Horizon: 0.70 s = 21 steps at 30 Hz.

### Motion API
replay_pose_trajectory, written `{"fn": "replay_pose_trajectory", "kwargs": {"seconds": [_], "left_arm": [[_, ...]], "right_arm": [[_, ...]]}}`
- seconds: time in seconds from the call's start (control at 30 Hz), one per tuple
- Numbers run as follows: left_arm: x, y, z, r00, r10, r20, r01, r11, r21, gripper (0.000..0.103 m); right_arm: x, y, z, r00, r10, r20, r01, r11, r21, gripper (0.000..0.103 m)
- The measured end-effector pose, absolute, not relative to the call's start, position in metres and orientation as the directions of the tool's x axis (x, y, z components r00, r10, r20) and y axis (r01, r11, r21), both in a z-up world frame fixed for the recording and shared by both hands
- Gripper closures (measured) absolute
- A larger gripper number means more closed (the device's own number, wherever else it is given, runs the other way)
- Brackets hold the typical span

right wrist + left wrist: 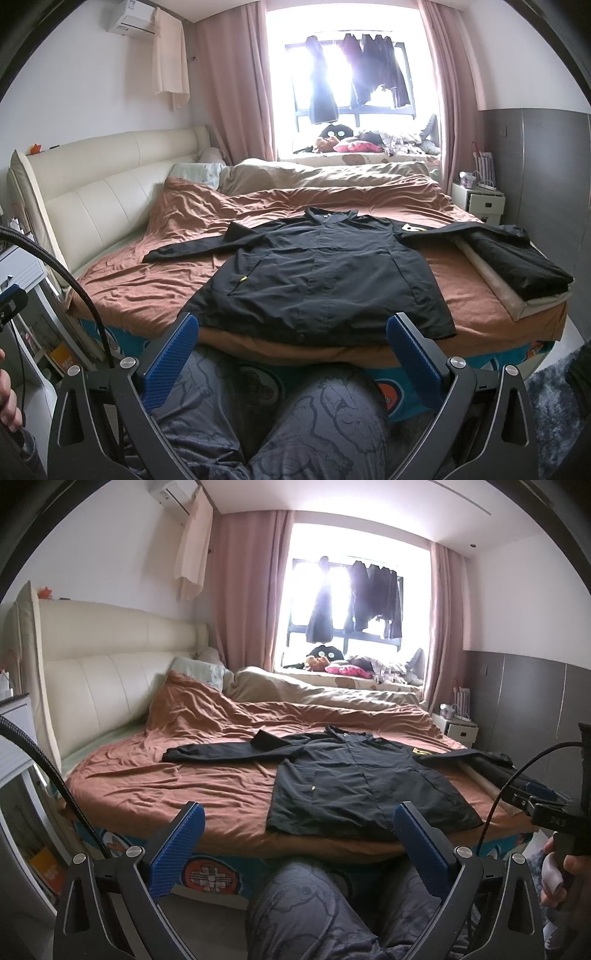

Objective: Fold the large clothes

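Start of fold: black jacket [317, 273] lies flat on bed [147, 291]. Left gripper [295, 834] and right gripper [293, 343] gape wide, empty. Next: grasp a sleeve.

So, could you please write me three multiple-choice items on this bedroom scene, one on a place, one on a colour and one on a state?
1. Where does the black jacket lie?
A. on the window sill
B. spread on the bed cover
C. on the floor

2. What colour are the curtains?
A. pink
B. green
C. blue

3. How does the right gripper stand?
A. shut on a sleeve
B. shut and empty
C. open and empty

Answers: 1 B, the jacket is laid flat with sleeves out on the brown cover. 2 A, pink drapes flank the window. 3 C, its blue fingers stand wide apart with nothing between them.
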State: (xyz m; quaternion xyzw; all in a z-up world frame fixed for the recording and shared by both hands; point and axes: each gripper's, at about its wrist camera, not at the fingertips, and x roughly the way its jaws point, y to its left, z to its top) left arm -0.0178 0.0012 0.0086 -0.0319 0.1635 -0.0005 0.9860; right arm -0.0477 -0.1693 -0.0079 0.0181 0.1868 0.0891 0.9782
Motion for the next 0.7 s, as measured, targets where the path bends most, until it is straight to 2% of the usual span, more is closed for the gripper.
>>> {"fn": "replay_pose_trajectory", "kwargs": {"seconds": [0.7], "left_arm": [[-0.017,0.0066,0.0067,0.946,-0.019,-0.322,-0.008,0.997,-0.083,0.0]], "right_arm": [[-0.0517,-0.1699,-0.0066,0.92,0.168,-0.355,-0.162,0.986,0.047,0.001]]}}
